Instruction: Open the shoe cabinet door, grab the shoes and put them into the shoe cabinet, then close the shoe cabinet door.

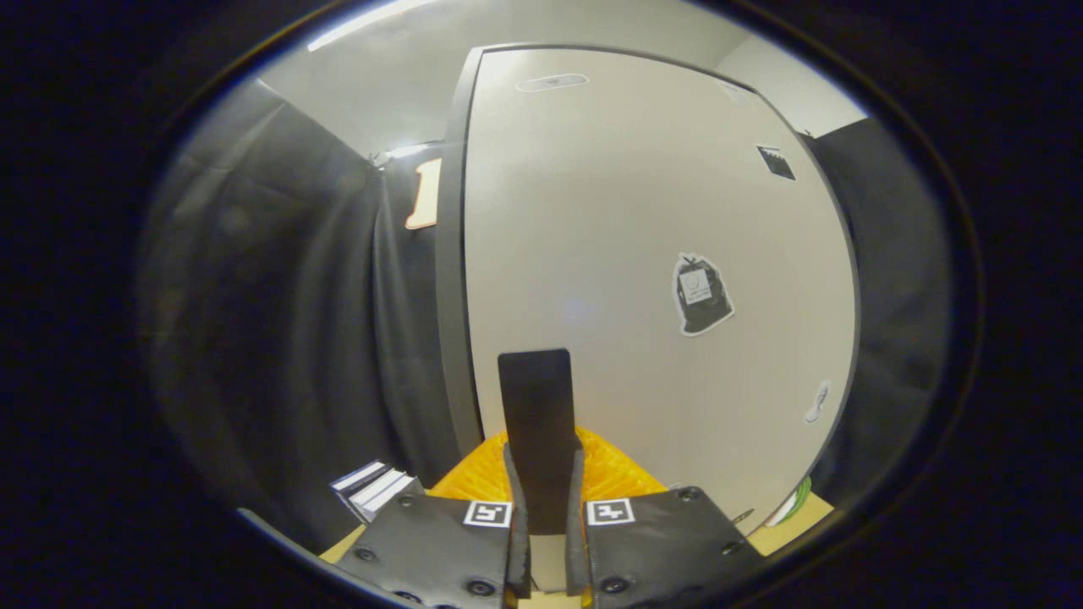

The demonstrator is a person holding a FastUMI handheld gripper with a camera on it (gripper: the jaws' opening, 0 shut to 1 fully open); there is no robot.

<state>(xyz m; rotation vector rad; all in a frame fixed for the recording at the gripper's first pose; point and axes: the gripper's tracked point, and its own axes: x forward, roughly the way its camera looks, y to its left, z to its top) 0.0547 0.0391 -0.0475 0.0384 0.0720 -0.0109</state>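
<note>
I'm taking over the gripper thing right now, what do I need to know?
Gripper: both fingers press on the dark flat handle standing up between them.
Cabinet door: big pale panel right ahead, stickers on it. Whether it is fully shut or a little ajar, I cannot tell.
Shoes: I can't point to them; a bit of something green and white sits low beside the door's far edge, unclear what.
Done: handle gripped.
Left: pull the door open, put the shoes inside, close the door.

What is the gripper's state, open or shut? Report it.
Shut: the gripper has both fingers pressing the sides of a black handle that stands in front of the white door.
</note>
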